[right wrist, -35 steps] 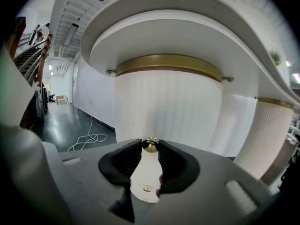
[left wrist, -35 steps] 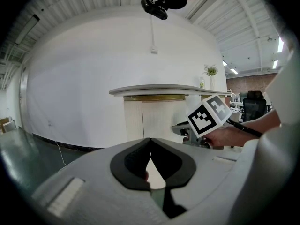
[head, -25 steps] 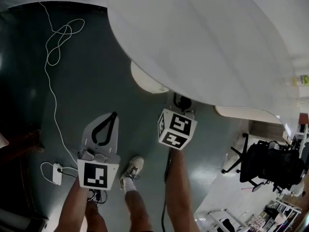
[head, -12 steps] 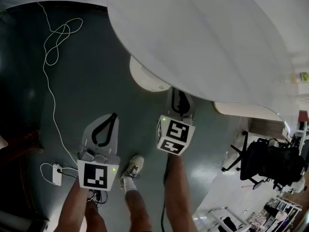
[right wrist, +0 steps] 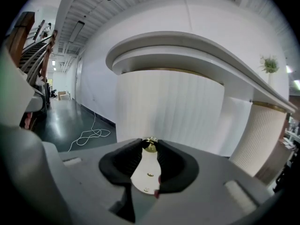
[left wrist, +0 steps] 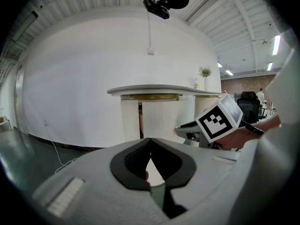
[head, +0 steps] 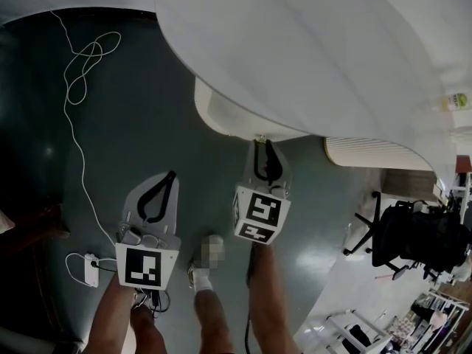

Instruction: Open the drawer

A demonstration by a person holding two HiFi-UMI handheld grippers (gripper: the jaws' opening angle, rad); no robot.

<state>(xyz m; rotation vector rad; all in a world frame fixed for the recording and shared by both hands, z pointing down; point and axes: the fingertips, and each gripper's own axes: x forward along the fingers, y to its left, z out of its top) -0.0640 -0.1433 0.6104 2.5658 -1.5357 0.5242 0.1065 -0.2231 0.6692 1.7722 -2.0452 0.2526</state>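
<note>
1. The right gripper (head: 263,144) has its jaws clamped on a small round brass knob (right wrist: 150,146), pinched right at their tips.
2. That knob sits on the white curved drawer with a ribbed front (head: 220,115). In the head view the drawer's top edge juts out past the rim above it, towards the person.
3. The left gripper (left wrist: 150,140) has its jaws closed tip to tip with nothing between them. It hangs over the floor, beside the right gripper and well apart from the drawer.
4. The wide white round counter (head: 317,57) overhangs the drawer, and its curved rim runs just above the right gripper's jaws.
5. A broad stretch of dark green glossy floor (head: 147,131) lies left of the drawer.
6. A thin white cable (head: 77,76) loops at the far left, and its trailing end reaches a white plug block (head: 87,266) near the left gripper.
7. To the right a second white ribbed pedestal (head: 372,157) stands under the rim, and a black office chair (head: 417,245) is further off.
</note>
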